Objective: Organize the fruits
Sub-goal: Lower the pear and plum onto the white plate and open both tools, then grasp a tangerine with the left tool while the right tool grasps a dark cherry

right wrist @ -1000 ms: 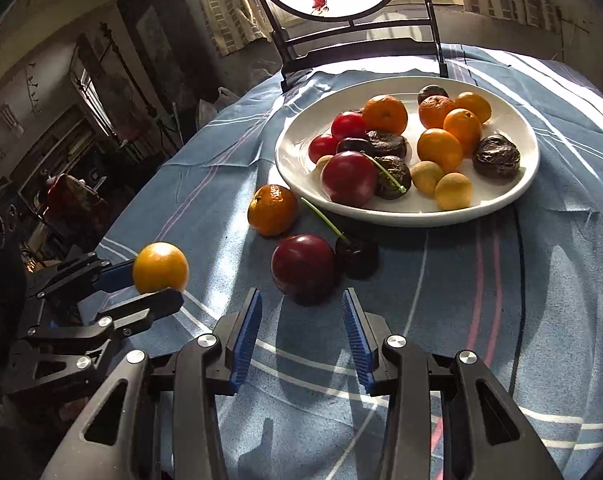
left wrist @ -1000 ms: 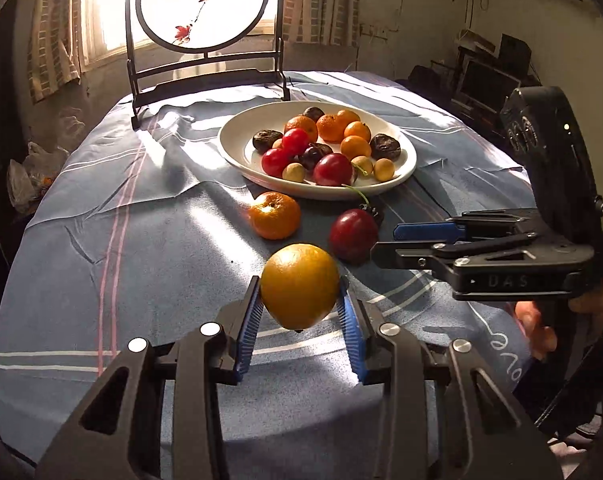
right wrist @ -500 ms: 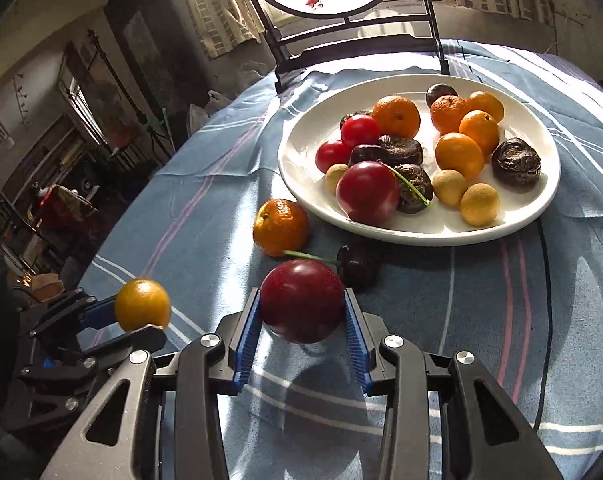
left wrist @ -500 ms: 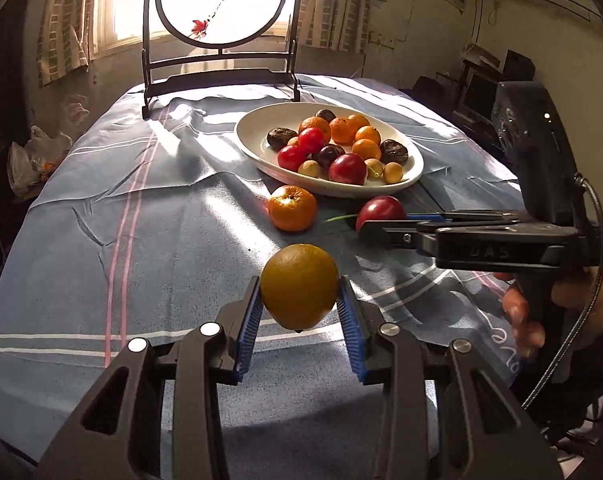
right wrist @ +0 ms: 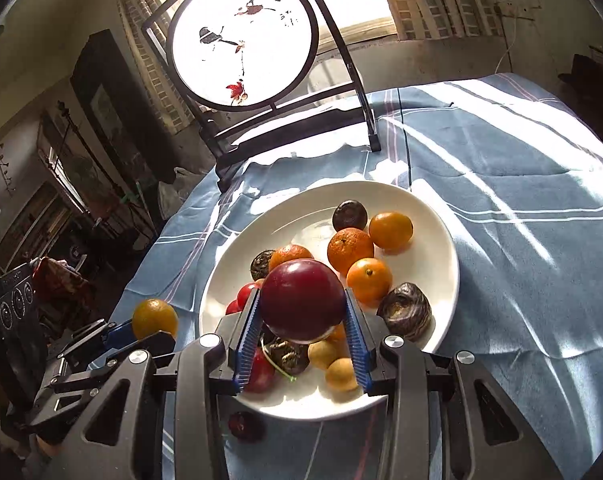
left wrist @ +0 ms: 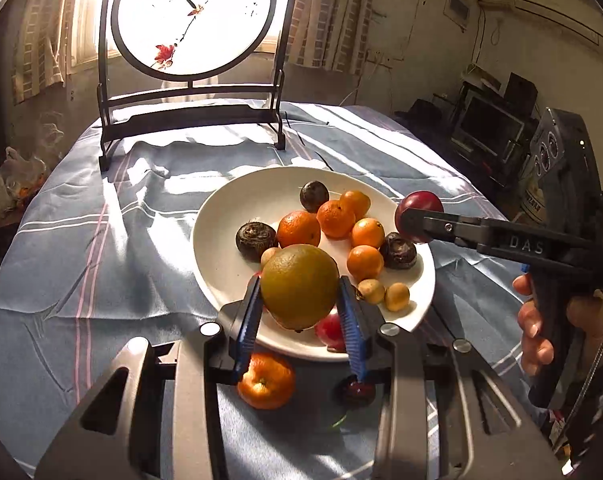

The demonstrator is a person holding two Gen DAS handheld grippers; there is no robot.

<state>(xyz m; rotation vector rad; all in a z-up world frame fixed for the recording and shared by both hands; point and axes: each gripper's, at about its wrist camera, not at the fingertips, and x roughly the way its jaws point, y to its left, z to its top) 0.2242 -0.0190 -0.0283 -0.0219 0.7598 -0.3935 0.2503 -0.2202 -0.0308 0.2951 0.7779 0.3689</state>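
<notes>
With both fruits lifted over the plate [left wrist: 221, 248], I judge the task mostly done: my left claw [left wrist: 299, 312] clamps the big orange [left wrist: 299, 286], my right claw [right wrist: 301, 330] clamps the red plum [right wrist: 301, 300]. Both need dropping. One mandarin [left wrist: 266, 380] and a dark cherry [left wrist: 355, 390] remain on the worktop [left wrist: 101, 280]. Piled fruit crowds the near rim; a screen stand [left wrist: 189, 120] sits well behind.

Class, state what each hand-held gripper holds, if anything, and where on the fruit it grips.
The left hand-held gripper clamps an orange by its two sides. The right hand-held gripper clamps a plum the same way.
</notes>
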